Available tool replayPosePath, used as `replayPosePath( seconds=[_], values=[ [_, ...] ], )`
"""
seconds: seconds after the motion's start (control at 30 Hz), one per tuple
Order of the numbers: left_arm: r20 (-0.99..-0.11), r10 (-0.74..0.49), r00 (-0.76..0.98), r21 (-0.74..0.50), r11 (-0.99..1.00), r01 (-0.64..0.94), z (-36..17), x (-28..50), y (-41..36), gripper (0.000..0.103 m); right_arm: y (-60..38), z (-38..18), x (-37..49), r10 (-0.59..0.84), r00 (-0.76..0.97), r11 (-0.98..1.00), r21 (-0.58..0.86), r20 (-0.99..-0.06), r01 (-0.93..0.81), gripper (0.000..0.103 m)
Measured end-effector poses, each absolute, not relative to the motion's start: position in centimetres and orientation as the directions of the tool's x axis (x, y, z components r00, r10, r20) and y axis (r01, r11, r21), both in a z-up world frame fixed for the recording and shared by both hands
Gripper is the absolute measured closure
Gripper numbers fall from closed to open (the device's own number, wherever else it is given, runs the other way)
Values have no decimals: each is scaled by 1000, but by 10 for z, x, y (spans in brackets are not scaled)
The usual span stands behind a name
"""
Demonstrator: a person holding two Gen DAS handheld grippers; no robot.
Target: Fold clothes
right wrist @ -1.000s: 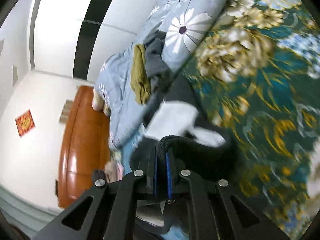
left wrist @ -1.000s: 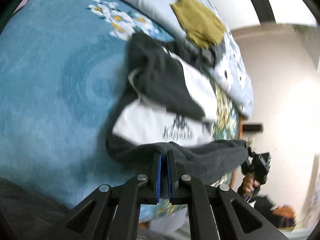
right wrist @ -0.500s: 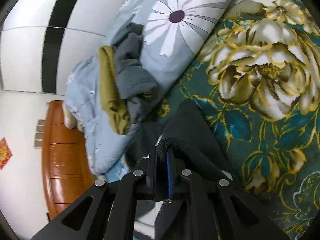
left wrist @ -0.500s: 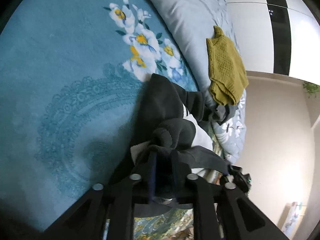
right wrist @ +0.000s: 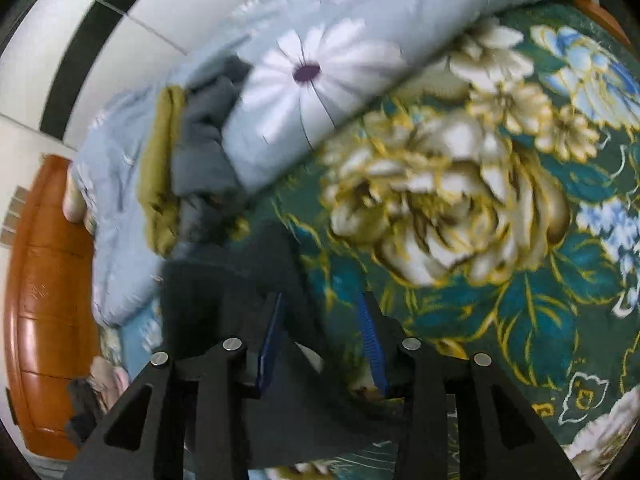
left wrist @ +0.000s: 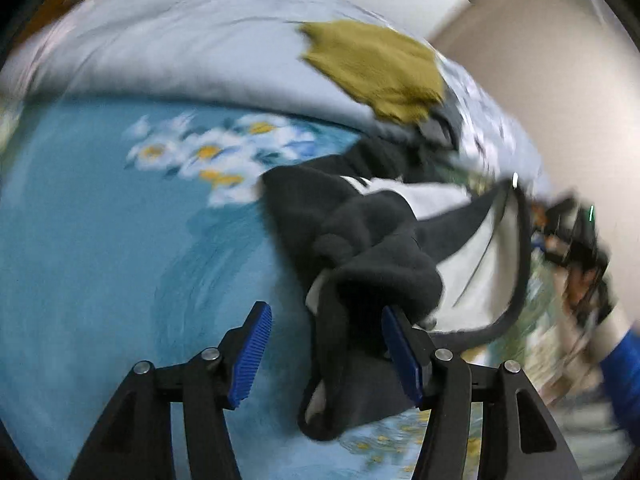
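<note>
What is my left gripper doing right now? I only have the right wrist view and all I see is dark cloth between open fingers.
Observer: The left gripper is open too, its blue pads wide apart. The black and white garment is bunched against the right-hand pad, not pinched.
Operator: Where does the garment lie on that side?
Observer: Crumpled on the light blue blanket with white flowers, which your view barely shows.
Operator: Is the olive garment close to it?
Observer: The olive garment sits farther back, up on the grey-blue quilt, apart from the black and white one.
</note>
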State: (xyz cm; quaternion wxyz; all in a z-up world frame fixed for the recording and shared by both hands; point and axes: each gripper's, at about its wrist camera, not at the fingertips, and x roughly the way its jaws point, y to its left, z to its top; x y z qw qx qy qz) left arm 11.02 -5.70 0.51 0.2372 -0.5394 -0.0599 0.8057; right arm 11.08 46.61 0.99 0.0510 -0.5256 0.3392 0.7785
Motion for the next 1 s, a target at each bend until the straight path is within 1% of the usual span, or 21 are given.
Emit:
replayPosePath(
  seconds=[0.07,0.17,0.23,0.27,0.33,0.37,0.4,0.47,0.53,0.57,0.63,0.7,0.8,0.97,1.0],
  values=[
    [-846,408,-343,-253,-873,-417,10,111,-34,41,459,0,106,-273,-407,-791,445,-871,-421,63],
    [-839,403,-366,-179,-840,-512,13,114,-15,41,442,-1,89,-275,-398,-834,423,-875,-355,59],
    [-845,416,-337,-193,-823,-534,11,113,-17,41,430,2,79,-275,-398,-857,411,-875,-310,57],
    [-845,425,-325,-217,-827,-518,11,112,-23,41,424,3,73,-276,-398,-868,404,-875,-287,57],
    [-830,454,-323,-299,-852,-429,15,109,-50,41,411,7,65,-272,-392,-894,382,-879,-236,57],
    [-819,469,-331,-335,-859,-388,18,110,-65,38,404,9,60,-269,-389,-905,370,-881,-210,57],
    [-812,476,-339,-353,-861,-365,21,111,-75,35,399,12,58,-263,-386,-916,354,-884,-188,57],
    [-809,470,-355,-350,-868,-352,31,117,-93,35,389,19,54,-253,-388,-932,331,-886,-148,57],
    [-813,453,-367,-316,-871,-375,40,122,-101,32,384,27,52,-232,-395,-947,300,-889,-118,56],
    [-822,433,-369,-278,-872,-402,42,124,-99,32,384,31,51,-223,-401,-951,289,-888,-113,56],
    [-843,397,-364,-211,-865,-455,42,128,-91,32,388,38,51,-231,-419,-945,306,-878,-119,53],
    [-865,372,-337,-158,-840,-520,35,129,-71,32,389,40,52,-255,-417,-937,330,-872,-116,52],
    [-874,356,-332,-76,-772,-631,27,132,-35,32,382,40,39,-250,-384,-948,305,-889,-89,52],
    [-871,363,-332,-35,-719,-694,26,125,-3,32,370,34,25,-230,-357,-957,277,-906,-86,52],
    [-867,362,-342,-22,-714,-699,27,123,1,34,368,33,23,-226,-353,-958,272,-908,-87,52]
  ],
)
